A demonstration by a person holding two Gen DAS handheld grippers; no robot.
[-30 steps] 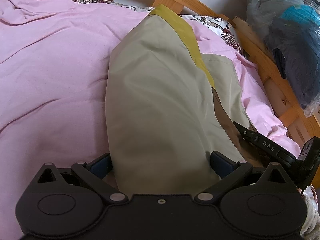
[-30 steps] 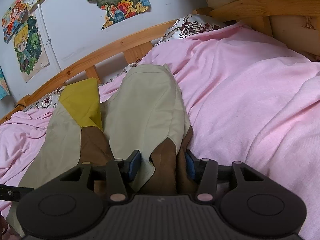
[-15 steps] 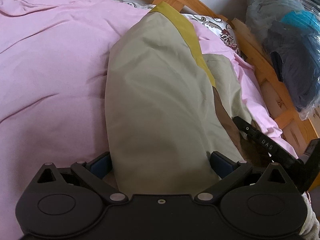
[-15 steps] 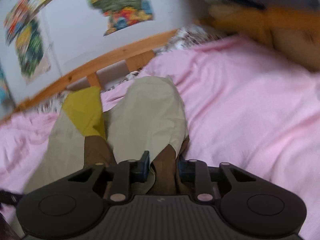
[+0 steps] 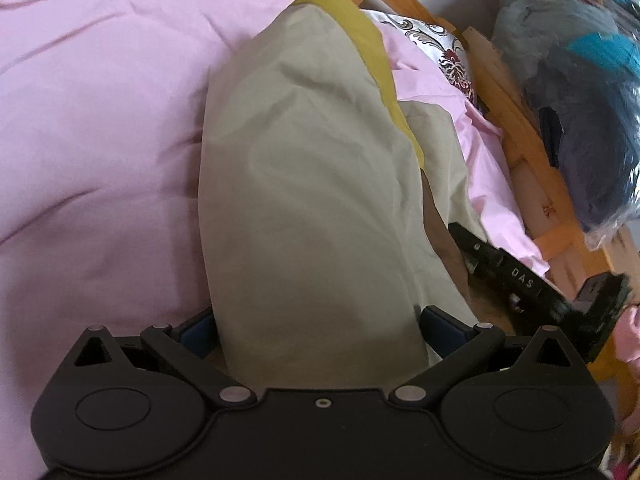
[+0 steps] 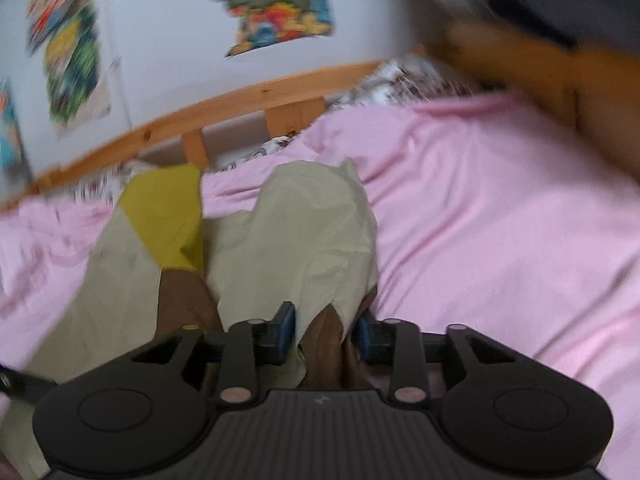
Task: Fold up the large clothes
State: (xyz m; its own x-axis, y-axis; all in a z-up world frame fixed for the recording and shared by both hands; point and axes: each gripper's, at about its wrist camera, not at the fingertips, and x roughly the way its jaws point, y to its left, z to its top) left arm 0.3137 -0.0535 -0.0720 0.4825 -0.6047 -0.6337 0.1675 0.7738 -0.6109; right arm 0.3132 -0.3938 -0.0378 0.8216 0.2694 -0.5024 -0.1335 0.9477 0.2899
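A large beige garment [image 5: 312, 184] with a mustard-yellow band [image 5: 360, 36] and brown panels lies on a pink bedsheet [image 5: 92, 128]. My left gripper [image 5: 316, 332] is wide open, with the beige cloth lying between its blue pads [image 5: 440, 328]. My right gripper [image 6: 325, 328] is shut on a brown and beige bunch of the same garment [image 6: 296, 240], whose yellow patch [image 6: 168, 216] shows at left. The right gripper [image 5: 516, 276] also shows in the left wrist view at the right edge of the garment.
A wooden bed rail [image 5: 516, 128] runs along the far and right sides. A floral pillow [image 5: 436, 44] lies by the rail. Bagged dark and teal clothes [image 5: 580, 92] are stacked beyond it. Colourful pictures [image 6: 276, 4] hang on the white wall.
My right gripper's jaws have closed on the brown and beige cloth, and it is moving, which blurs its view. My left gripper stays wide open and has shifted slightly along the garment.
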